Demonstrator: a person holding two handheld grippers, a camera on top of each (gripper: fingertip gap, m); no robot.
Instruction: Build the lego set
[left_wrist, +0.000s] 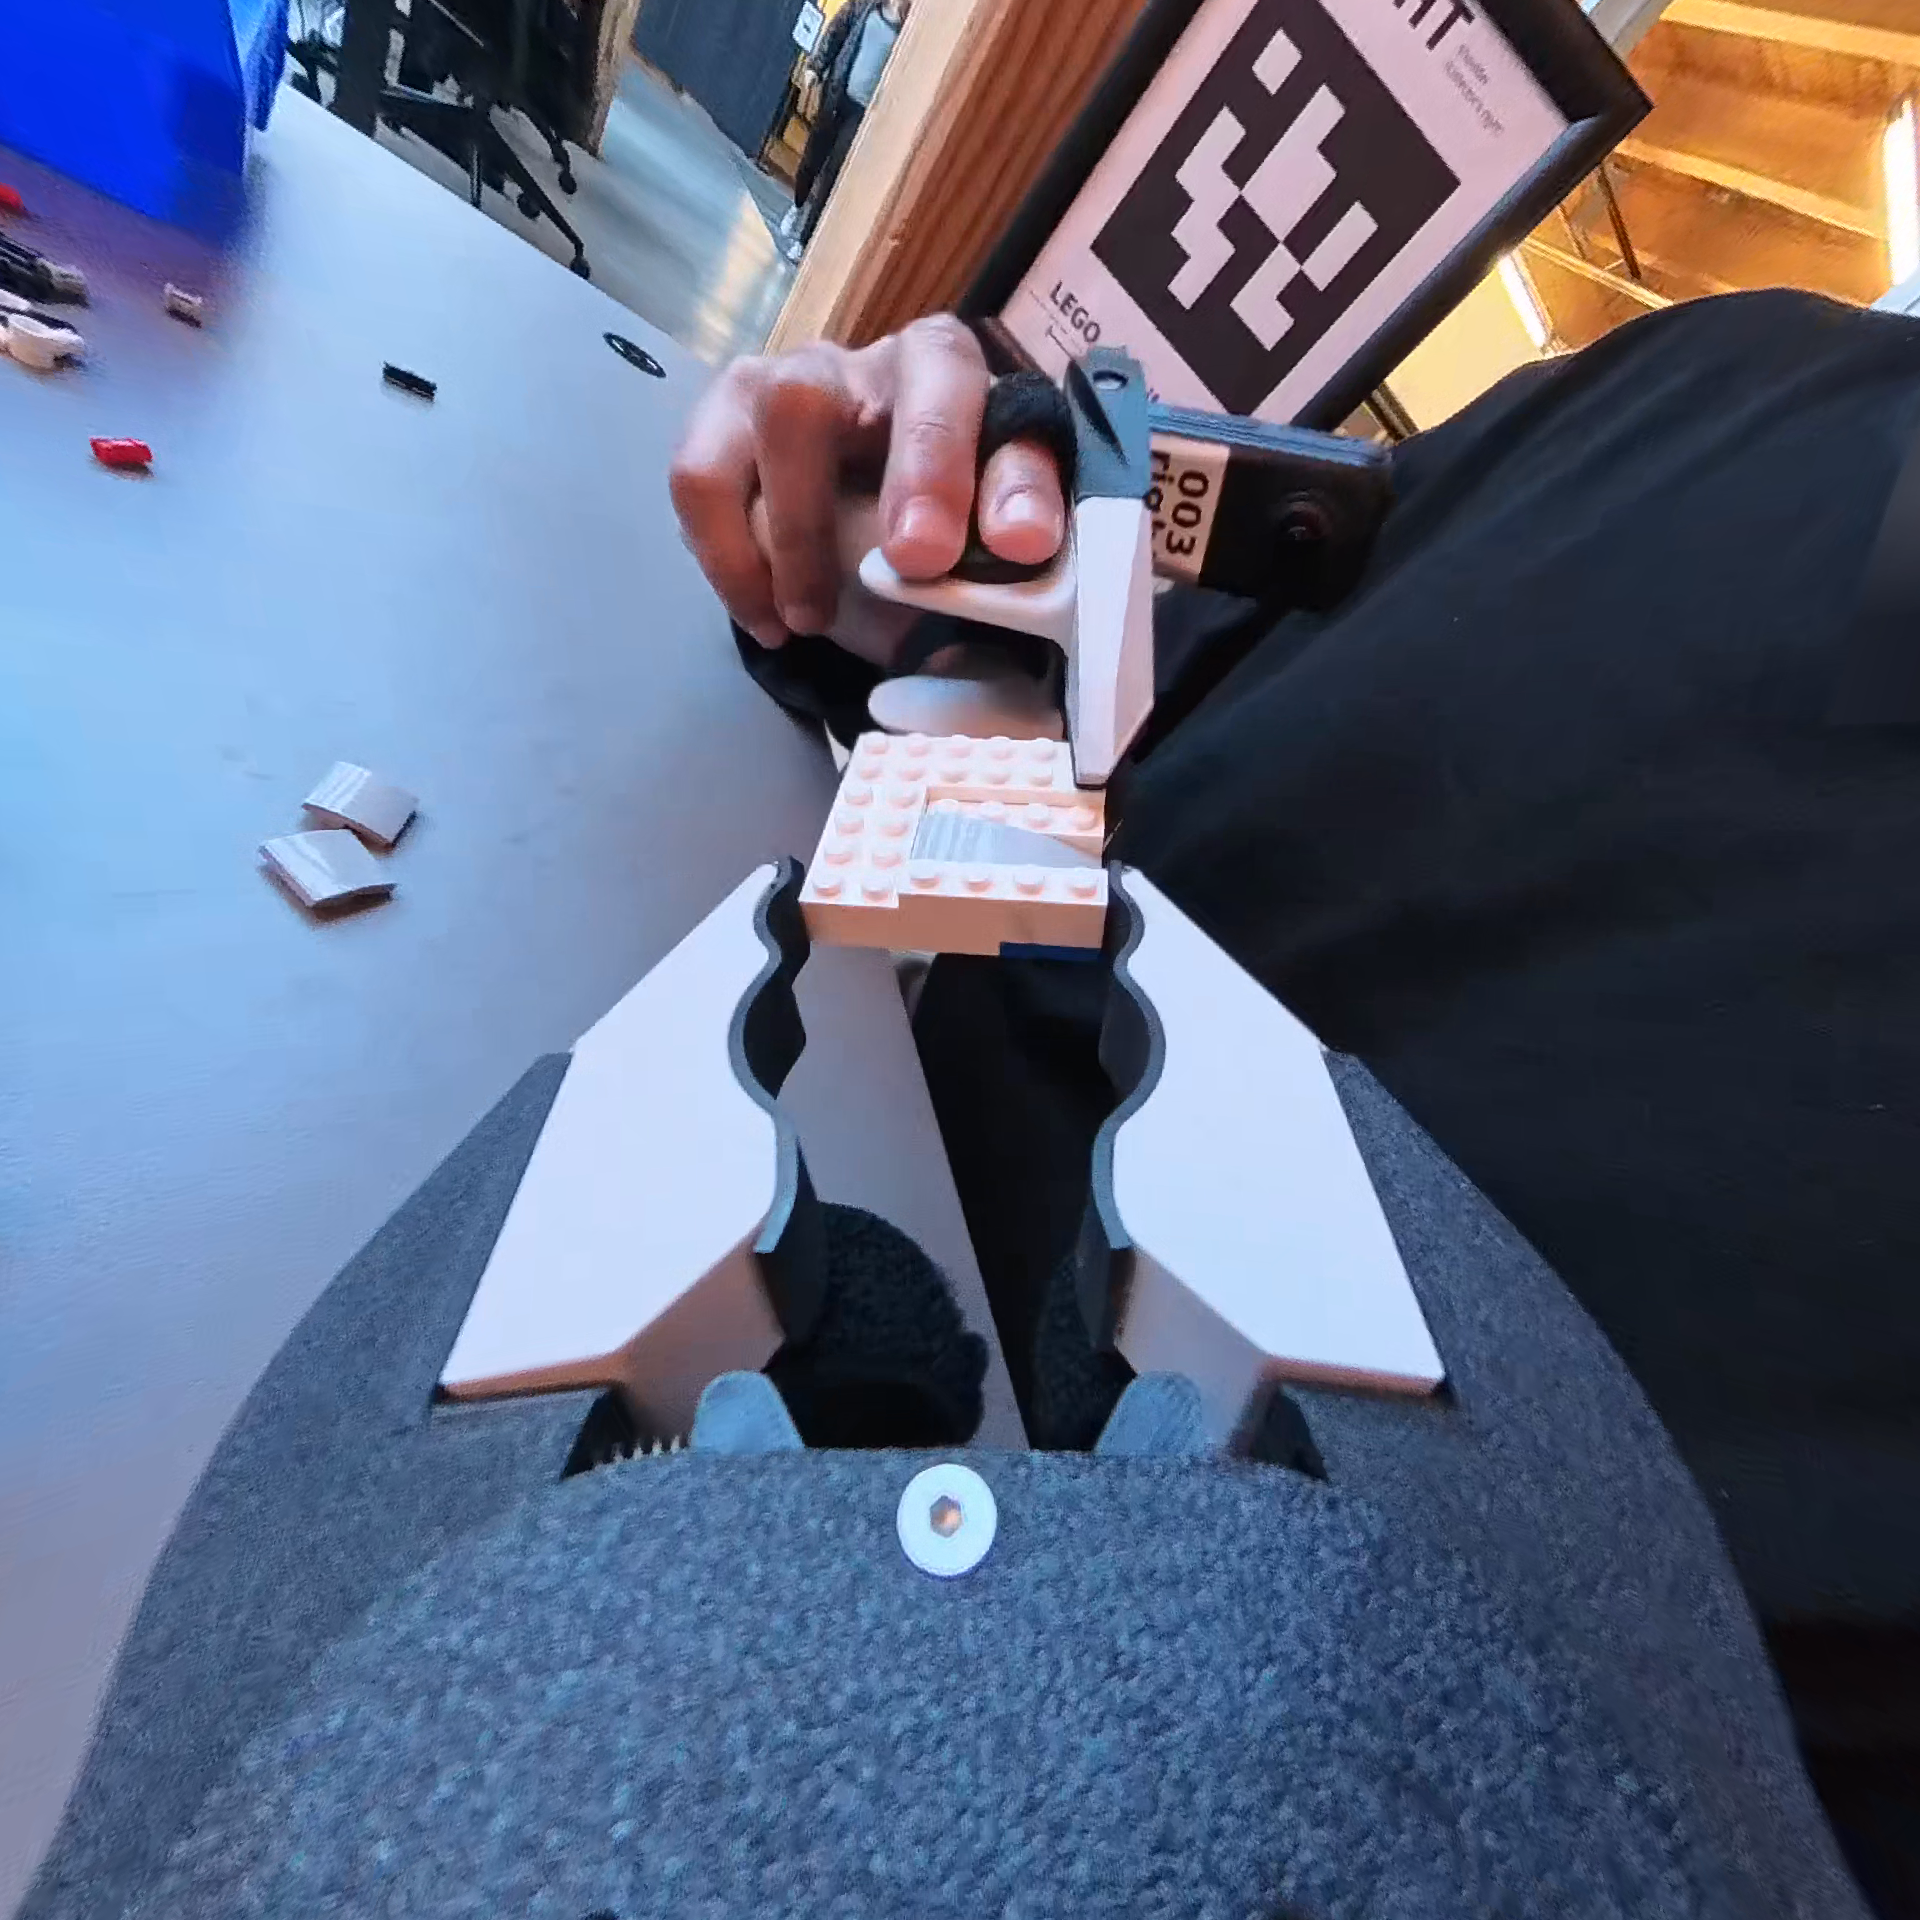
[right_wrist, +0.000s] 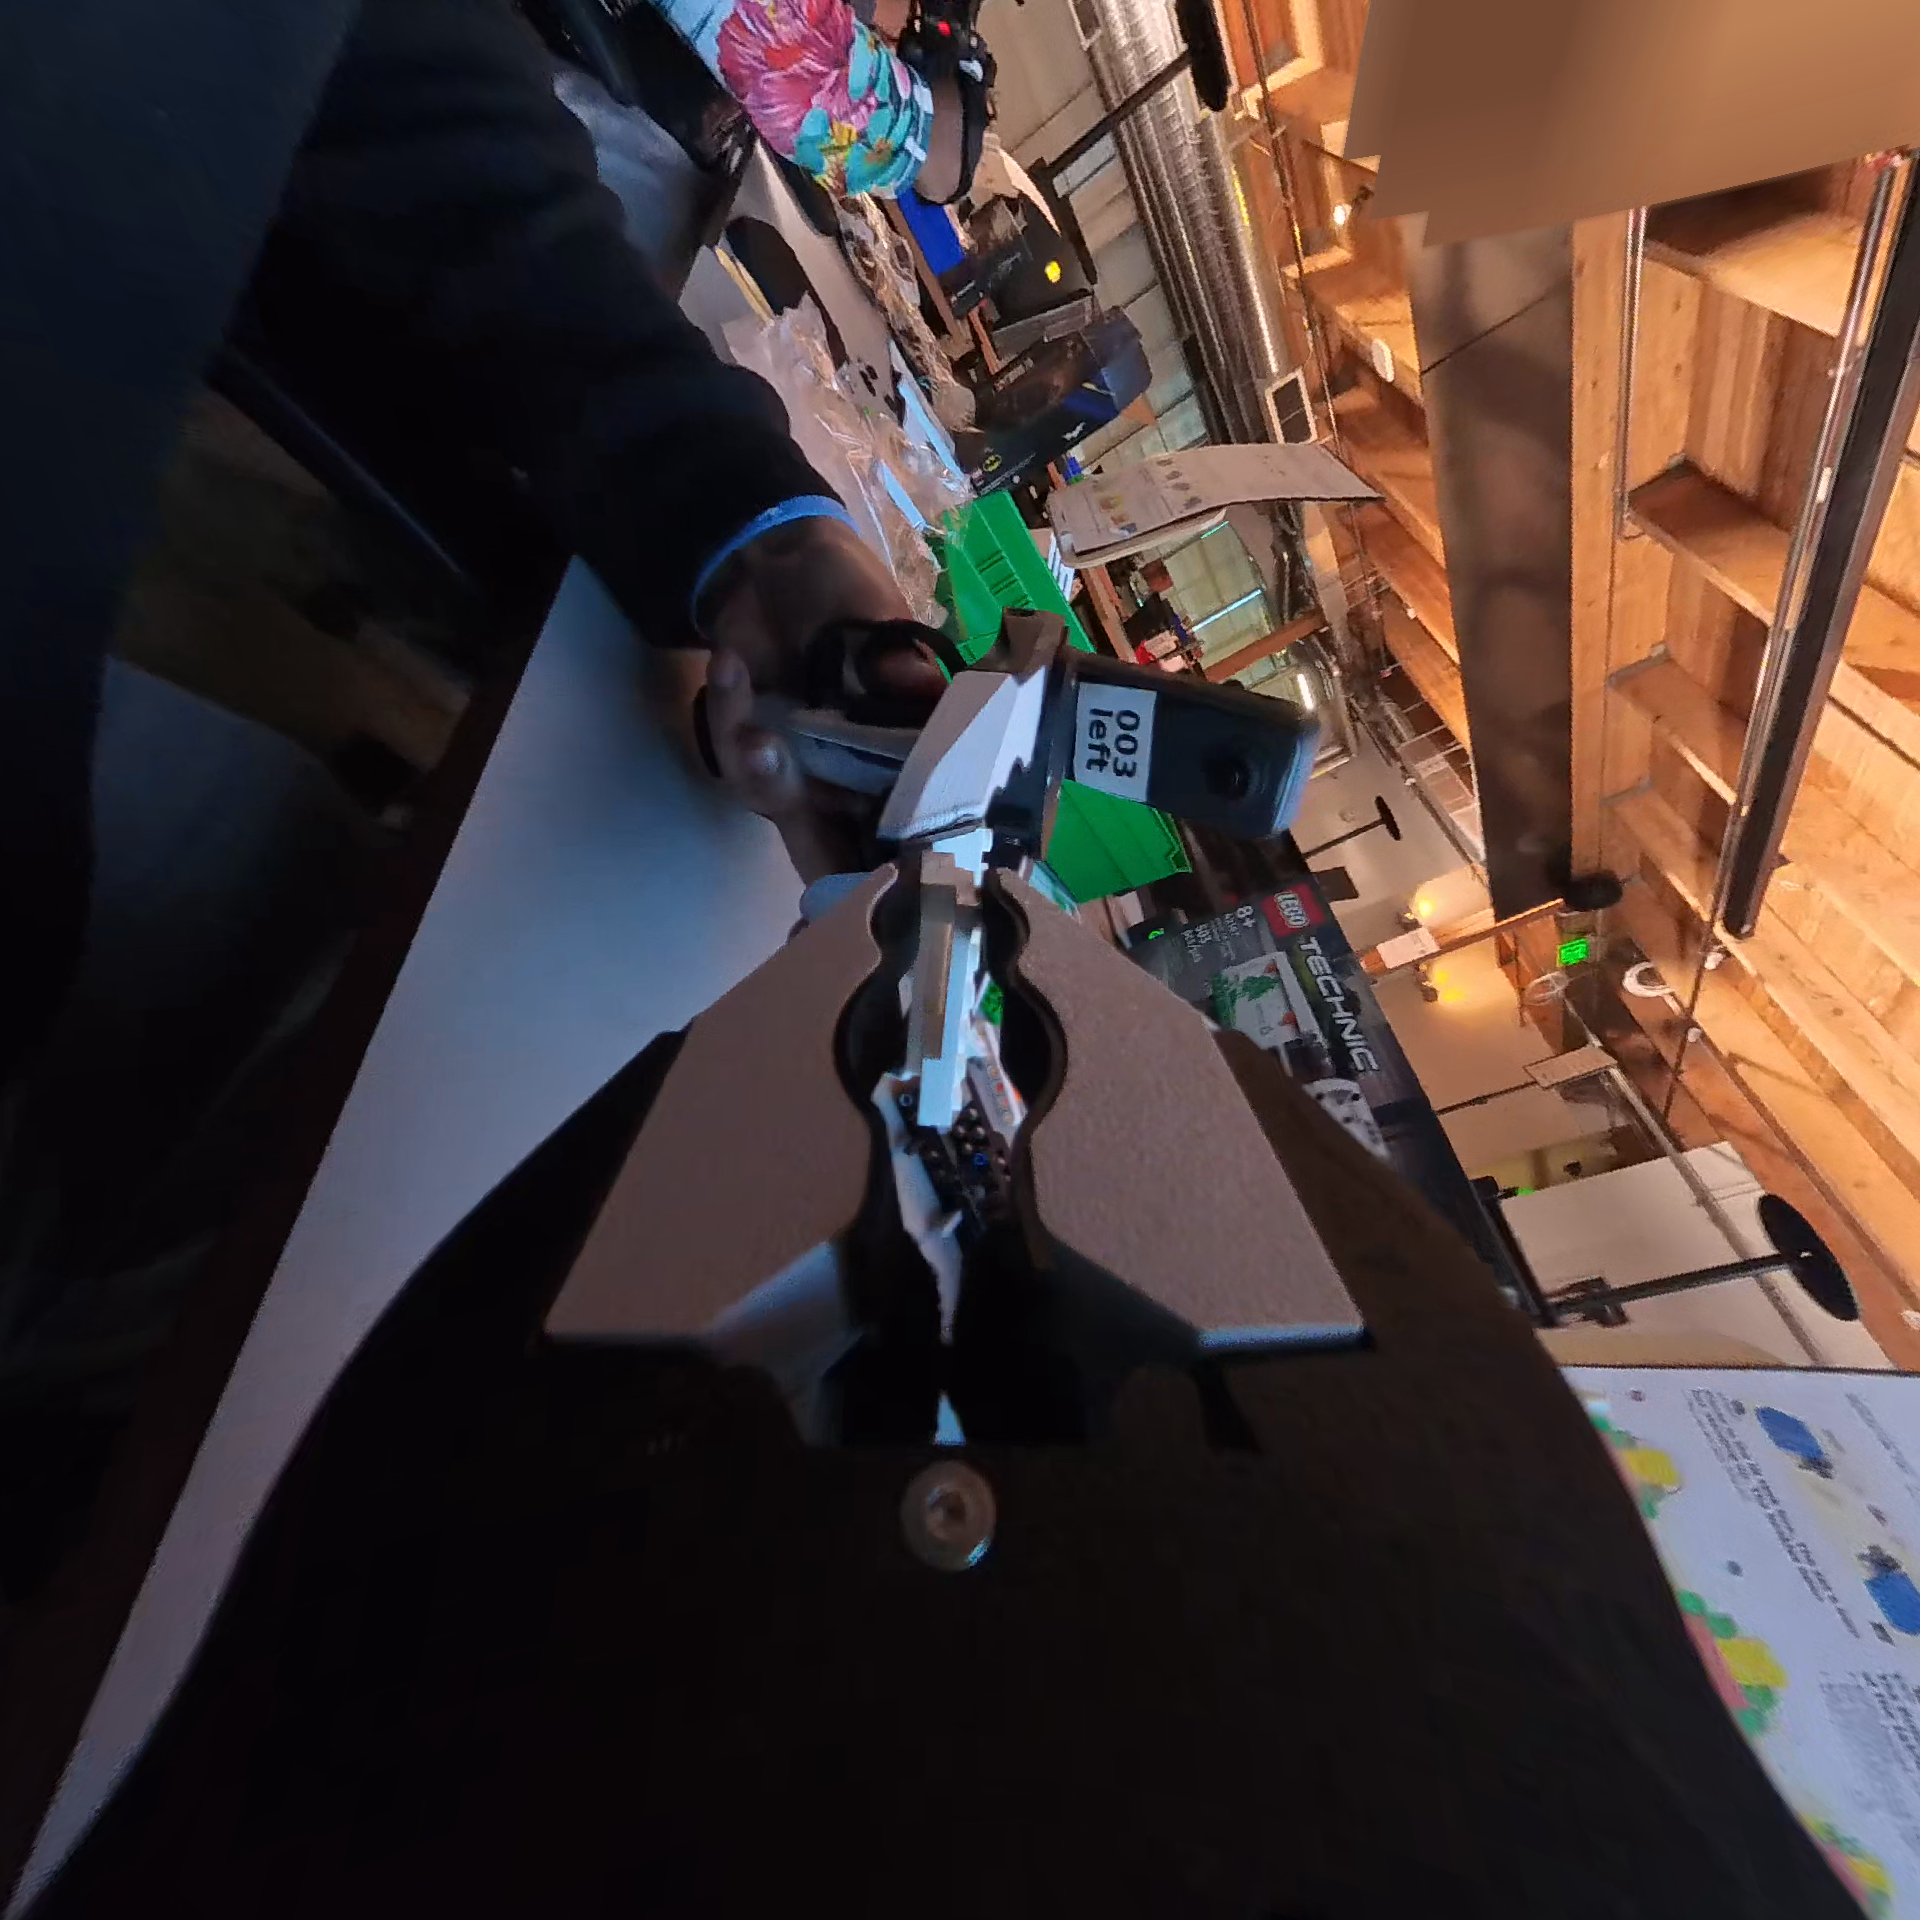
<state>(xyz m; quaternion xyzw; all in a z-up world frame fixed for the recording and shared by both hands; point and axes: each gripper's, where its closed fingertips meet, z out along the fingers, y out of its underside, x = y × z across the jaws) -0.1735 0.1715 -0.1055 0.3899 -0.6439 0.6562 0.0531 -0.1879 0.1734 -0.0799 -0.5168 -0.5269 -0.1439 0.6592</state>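
Observation:
A white studded Lego assembly (left_wrist: 956, 831) with a grey sloped piece in its recess is held in the air above the grey table's edge (left_wrist: 416, 623). My left gripper (left_wrist: 951, 896) is shut on its near edge, one fingertip on each side. The right gripper's white finger (left_wrist: 1112, 644) comes down on the assembly's far right corner, with a hand (left_wrist: 862, 468) on its handle. In the right wrist view my right gripper (right_wrist: 945, 894) is shut on the same assembly (right_wrist: 940, 987), seen edge-on, with dark parts on its underside. The left gripper's finger (right_wrist: 966, 758) grips the far end.
Loose pieces lie on the table at left: two grey curved tiles (left_wrist: 343, 831), a red piece (left_wrist: 122, 452), a black piece (left_wrist: 408, 379). A blue bin (left_wrist: 135, 104) and a framed marker sign (left_wrist: 1278, 187) stand behind. An instruction booklet (right_wrist: 1787, 1610), a Lego box (right_wrist: 1320, 997) and green bins (right_wrist: 1039, 582) are nearby. My left and right fingertips are right by each other.

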